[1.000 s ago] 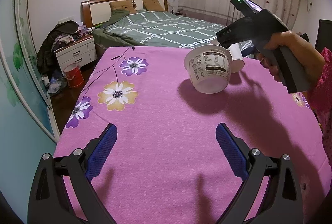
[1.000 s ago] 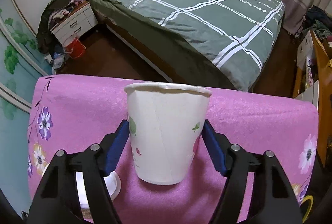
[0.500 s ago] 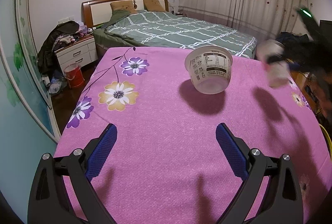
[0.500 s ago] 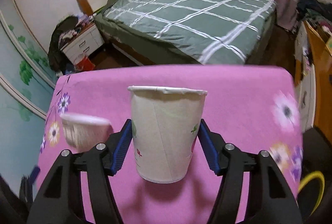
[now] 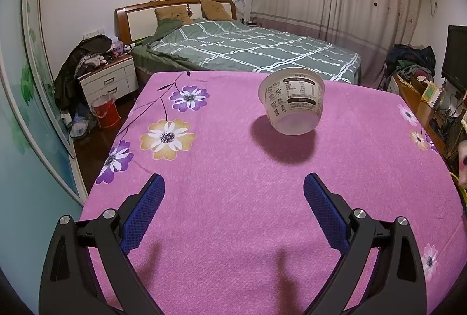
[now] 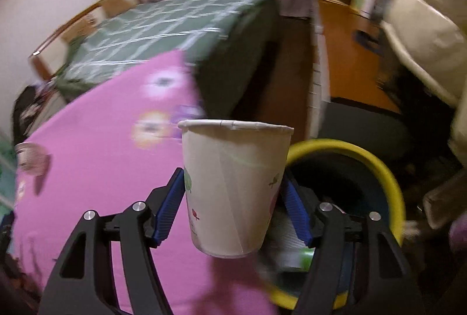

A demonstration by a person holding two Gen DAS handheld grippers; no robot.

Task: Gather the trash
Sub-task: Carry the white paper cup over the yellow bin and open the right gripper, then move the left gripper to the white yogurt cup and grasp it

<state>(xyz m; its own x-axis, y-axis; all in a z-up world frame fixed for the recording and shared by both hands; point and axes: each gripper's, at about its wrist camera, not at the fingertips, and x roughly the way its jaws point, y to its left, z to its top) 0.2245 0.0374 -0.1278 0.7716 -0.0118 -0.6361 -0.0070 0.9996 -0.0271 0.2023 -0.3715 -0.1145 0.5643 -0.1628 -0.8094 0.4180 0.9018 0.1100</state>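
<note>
A white paper cup (image 6: 233, 186) with small prints hangs upright between the blue pads of my right gripper (image 6: 233, 177). The pads press its sides, though the jaws are opening slightly. It hangs at the table's edge, beside a yellow-rimmed bin (image 6: 391, 183) with trash in it. A clear plastic tub (image 5: 292, 102) with a printed label lies tilted on the pink flowered cloth (image 5: 221, 157); it shows blurred as the tub (image 6: 30, 158) in the right wrist view. My left gripper (image 5: 233, 183) stands open and empty above the cloth, well short of the tub.
A bed with a green checked cover (image 5: 248, 49) stands beyond the table. A nightstand (image 5: 108, 81) and a red bucket (image 5: 106, 112) are at the left. An orange wooden cabinet (image 6: 347, 58) and piled clothes lie right of the bin.
My right gripper has carried the paper cup away from the tub, rightward across the table to its edge by the bin, and left the left wrist view. The left gripper has stayed put.
</note>
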